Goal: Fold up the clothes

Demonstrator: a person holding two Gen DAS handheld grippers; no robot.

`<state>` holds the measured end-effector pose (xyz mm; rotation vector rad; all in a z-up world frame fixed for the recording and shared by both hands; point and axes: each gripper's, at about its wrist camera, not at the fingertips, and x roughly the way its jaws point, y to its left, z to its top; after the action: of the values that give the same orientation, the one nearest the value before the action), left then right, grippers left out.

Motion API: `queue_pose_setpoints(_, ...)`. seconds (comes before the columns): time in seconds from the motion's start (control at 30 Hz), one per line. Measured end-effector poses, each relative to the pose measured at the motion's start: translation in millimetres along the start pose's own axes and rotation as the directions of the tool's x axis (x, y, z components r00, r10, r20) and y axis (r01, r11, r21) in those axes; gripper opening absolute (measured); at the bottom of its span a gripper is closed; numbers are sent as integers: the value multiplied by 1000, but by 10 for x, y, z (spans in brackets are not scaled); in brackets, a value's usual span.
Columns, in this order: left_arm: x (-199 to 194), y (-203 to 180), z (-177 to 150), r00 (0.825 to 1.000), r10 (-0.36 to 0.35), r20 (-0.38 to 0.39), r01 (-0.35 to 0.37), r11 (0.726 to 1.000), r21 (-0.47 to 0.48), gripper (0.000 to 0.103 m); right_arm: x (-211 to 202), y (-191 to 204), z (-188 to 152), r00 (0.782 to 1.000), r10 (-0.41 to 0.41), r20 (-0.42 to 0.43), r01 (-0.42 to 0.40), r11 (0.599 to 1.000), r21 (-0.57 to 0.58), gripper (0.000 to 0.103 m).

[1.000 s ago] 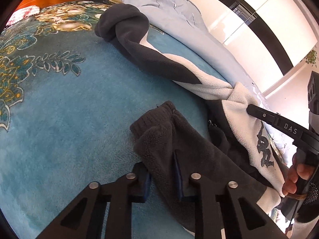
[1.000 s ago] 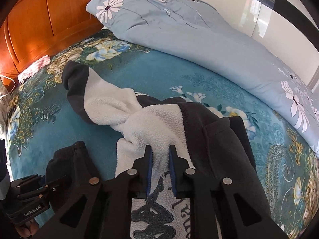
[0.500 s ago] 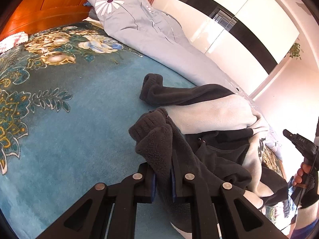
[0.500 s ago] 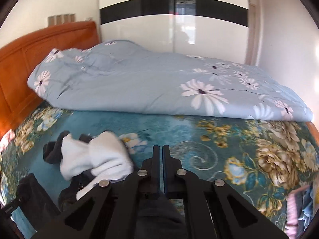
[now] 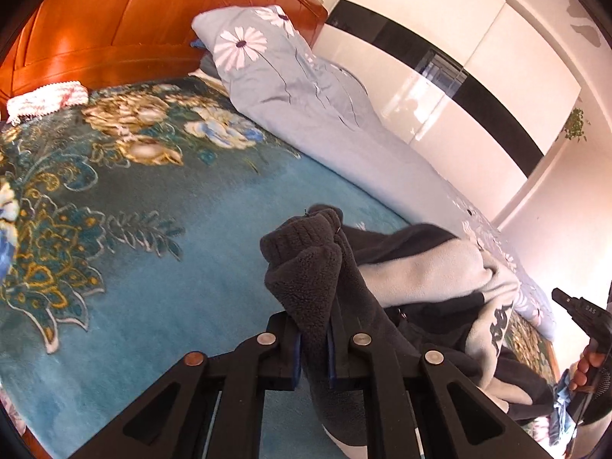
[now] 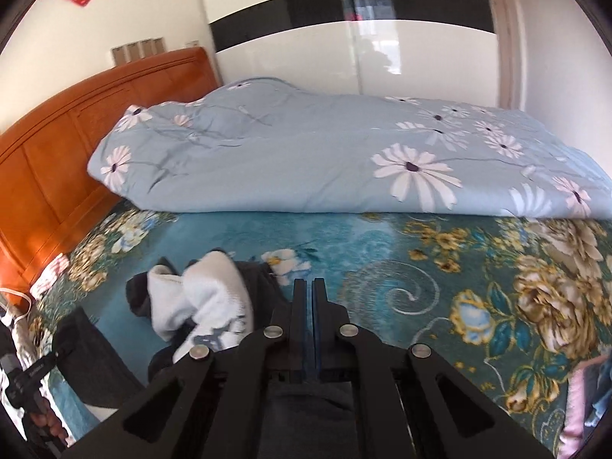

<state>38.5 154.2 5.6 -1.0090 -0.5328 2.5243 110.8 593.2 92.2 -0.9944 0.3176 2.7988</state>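
Observation:
A dark grey and white fleece jacket (image 5: 432, 279) hangs bunched above the teal floral bed cover (image 5: 160, 260). My left gripper (image 5: 313, 338) is shut on its dark ribbed cuff end (image 5: 302, 267), which sticks up between the fingers. My right gripper (image 6: 309, 298) is shut with its fingers nearly touching; dark fabric (image 6: 310, 413) hangs below it, pinched at the jaws. The white fleece bundle (image 6: 202, 298) of the jacket dangles left of the right gripper. The right gripper's body also shows in the left wrist view (image 5: 585, 317).
A light blue daisy-print duvet (image 6: 325, 164) lies along the far side of the bed. The orange wooden headboard (image 6: 49, 160) is at the left. A white wardrobe with a black band (image 6: 363, 26) stands behind. Pink cloth (image 6: 581, 405) lies at the bed's right edge.
Both grippers have risen, lifting the jacket off the bed cover. The sleeve that lay stretched out has been pulled in and now hangs bunched. The right gripper's jaws closed tighter.

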Motion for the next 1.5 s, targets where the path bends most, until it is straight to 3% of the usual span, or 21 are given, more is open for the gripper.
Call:
queue_pose_setpoints(0.07,-110,88,93,999,7,35,-7,1000,-12,10,162,321,68,997,65,-30,-67,995,-69,4)
queue_pose_setpoints(0.13,-207,179,160,998,16,65,-15,1000,-24,10,396,591,94,992,93,-81,-102,987,-120,16)
queue_pose_setpoints(0.2,-272,298,206,996,31,86,-27,999,-39,10,630,862,121,984,117,-134,-140,975,-170,41)
queue_pose_setpoints(0.23,-300,361,227,995,39,95,-34,998,-47,10,747,997,134,979,129,-160,-159,968,-194,42)
queue_pose_setpoints(0.3,-346,494,270,992,56,110,-49,997,-66,10,978,1237,154,967,140,-213,-189,954,-233,42)
queue_pose_setpoints(0.47,-378,853,374,987,100,129,-82,987,-138,10,1447,1526,142,947,78,-311,-172,942,-287,43)
queue_pose_setpoints(0.7,-347,1074,392,986,119,113,-97,977,-188,10,1688,1629,75,931,46,-362,-156,947,-282,43)
queue_pose_setpoints(0.73,-343,1074,384,987,120,109,-98,977,-189,10,1681,1628,74,932,45,-361,-154,948,-279,41)
queue_pose_setpoints(0.8,-335,1072,367,987,121,101,-100,977,-190,10,1648,1608,75,934,39,-356,-145,950,-275,24)
queue_pose_setpoints(0.87,-342,1041,358,988,124,96,-105,977,-184,10,1612,1586,79,935,45,-353,-143,956,-257,19)
queue_pose_setpoints(1.0,-372,953,368,988,126,90,-110,981,-163,10,1403,1459,108,949,85,-302,-146,972,-185,16)
queue_pose_setpoints(1.13,-404,866,389,988,126,89,-113,983,-142,10,959,1037,281,985,101,-138,-110,992,-57,15)
queue_pose_setpoints(1.23,-419,800,405,988,127,90,-115,985,-128,10,581,505,421,998,50,-28,-49,997,59,15)
queue_pose_setpoints(1.33,-392,731,414,988,127,85,-117,987,-113,10,189,-62,449,998,-13,56,3,985,170,15)
queue_pose_setpoints(1.5,-291,625,454,989,127,75,-121,989,-82,10,-292,-794,280,985,-129,115,88,946,312,15)
